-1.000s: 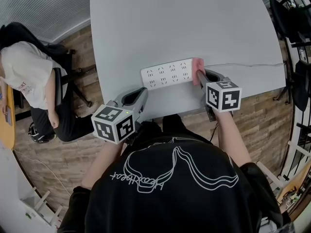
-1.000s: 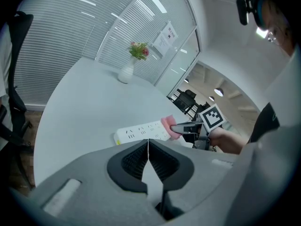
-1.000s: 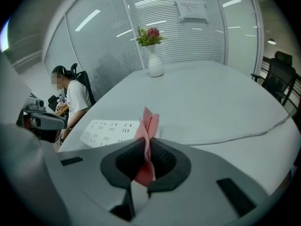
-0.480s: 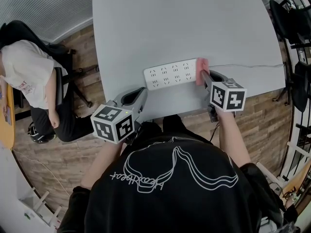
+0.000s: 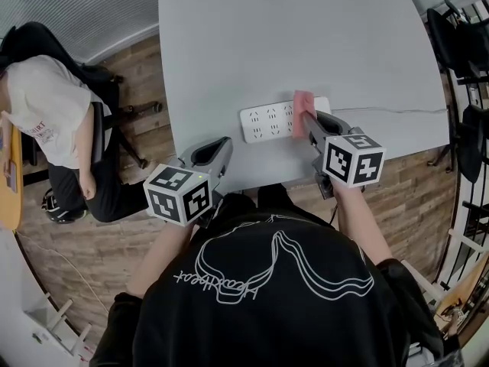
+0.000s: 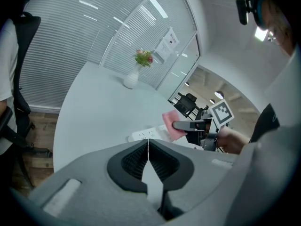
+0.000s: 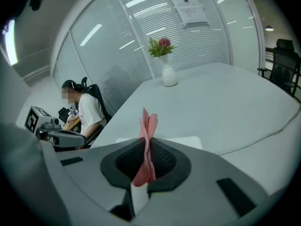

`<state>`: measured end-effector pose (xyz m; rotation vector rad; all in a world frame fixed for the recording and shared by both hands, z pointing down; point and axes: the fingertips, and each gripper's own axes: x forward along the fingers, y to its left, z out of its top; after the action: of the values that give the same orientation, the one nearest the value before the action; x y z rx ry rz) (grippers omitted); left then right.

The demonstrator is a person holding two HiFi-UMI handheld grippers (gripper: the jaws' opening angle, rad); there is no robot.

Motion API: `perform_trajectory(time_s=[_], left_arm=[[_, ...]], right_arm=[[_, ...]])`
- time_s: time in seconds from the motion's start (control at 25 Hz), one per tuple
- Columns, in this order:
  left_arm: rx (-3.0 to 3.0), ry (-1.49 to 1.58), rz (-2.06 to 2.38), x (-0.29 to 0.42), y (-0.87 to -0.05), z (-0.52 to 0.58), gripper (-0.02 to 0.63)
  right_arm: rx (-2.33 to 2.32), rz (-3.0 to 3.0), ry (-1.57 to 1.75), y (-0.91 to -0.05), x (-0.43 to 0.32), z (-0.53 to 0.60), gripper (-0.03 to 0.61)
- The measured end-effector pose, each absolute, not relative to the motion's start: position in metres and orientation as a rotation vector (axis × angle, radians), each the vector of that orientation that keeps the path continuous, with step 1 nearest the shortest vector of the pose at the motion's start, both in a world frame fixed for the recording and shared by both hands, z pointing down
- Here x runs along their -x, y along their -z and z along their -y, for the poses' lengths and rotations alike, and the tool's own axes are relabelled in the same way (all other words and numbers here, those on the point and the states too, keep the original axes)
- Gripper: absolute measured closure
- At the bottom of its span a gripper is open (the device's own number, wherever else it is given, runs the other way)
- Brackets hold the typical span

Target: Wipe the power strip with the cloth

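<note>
A white power strip (image 5: pixel 271 121) lies near the front edge of the pale table (image 5: pixel 306 44). My right gripper (image 5: pixel 308 122) is shut on a folded pink cloth (image 5: pixel 304 104), which rests on the strip's right part. In the right gripper view the cloth (image 7: pixel 148 128) stands upright between the jaws, with the strip (image 7: pixel 186 142) just beyond. My left gripper (image 5: pixel 211 153) hovers at the table's front edge, left of the strip, shut with nothing in it (image 6: pixel 148 147). From there the strip (image 6: pixel 142 135) and the cloth (image 6: pixel 170 126) show ahead.
The strip's thin cable (image 5: pixel 386 110) runs right across the table. A white vase with flowers (image 7: pixel 166 70) stands at the far edge. A person in a white shirt (image 5: pixel 46 121) sits on a chair left of the table. Dark chairs (image 5: pixel 458 37) stand at right.
My right gripper has slid the cloth leftward from the strip's right end onto its top. The left gripper has stayed put.
</note>
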<state>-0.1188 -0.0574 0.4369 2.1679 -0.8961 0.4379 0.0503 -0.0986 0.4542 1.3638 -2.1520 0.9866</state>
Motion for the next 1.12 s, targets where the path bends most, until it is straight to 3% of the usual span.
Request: perform_trajectory(time_s=[0.52,1.12], left_arm=[[-2.157,-0.424,0.909,0.162,-0.438,0.063,0.598],[-2.154,-0.435,0.877,0.18,-0.448,0.068,0.598]], right_arm=[[-1.177,2.218,-0.97,-0.468,0.053,0.093,0.543],[-1.16,2.135,-0.922,-0.498,0.077,0.093,0.541]])
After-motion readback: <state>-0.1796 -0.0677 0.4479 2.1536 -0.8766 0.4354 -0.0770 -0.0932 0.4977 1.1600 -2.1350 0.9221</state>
